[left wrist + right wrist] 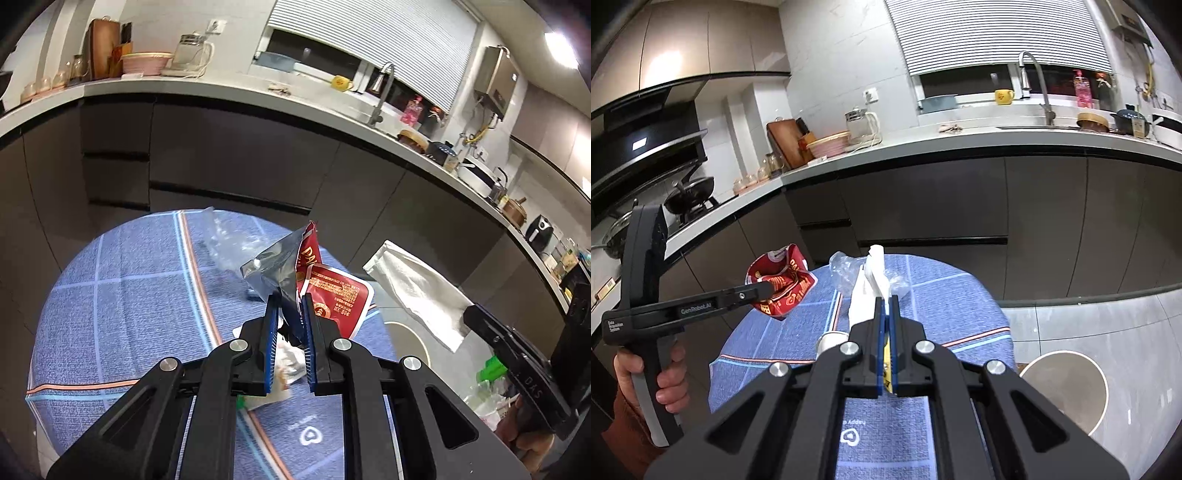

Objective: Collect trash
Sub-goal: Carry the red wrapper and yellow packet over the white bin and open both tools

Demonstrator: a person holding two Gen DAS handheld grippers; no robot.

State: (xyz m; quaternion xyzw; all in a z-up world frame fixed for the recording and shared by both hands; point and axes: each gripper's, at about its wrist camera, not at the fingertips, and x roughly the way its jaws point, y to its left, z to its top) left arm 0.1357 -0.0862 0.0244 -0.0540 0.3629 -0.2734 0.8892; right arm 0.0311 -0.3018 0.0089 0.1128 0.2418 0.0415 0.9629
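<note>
My left gripper (290,297) is shut on a red and silver snack wrapper (332,295) and holds it above the round table with the blue checked cloth (129,295). It shows in the right wrist view (764,290) too, with the wrapper (783,284). My right gripper (886,299) is shut on a white paper tissue (871,284), held above the table (942,306); the tissue also shows in the left wrist view (417,291). A clear plastic bag (225,240) lies on the far side of the table (849,269). More scraps (284,362) lie under my left gripper.
A round white bin (1071,391) stands on the tiled floor right of the table; its rim also shows in the left wrist view (410,339). Dark cabinets (240,155) and a cluttered counter (923,144) run behind. A small white cup (831,339) sits on the table.
</note>
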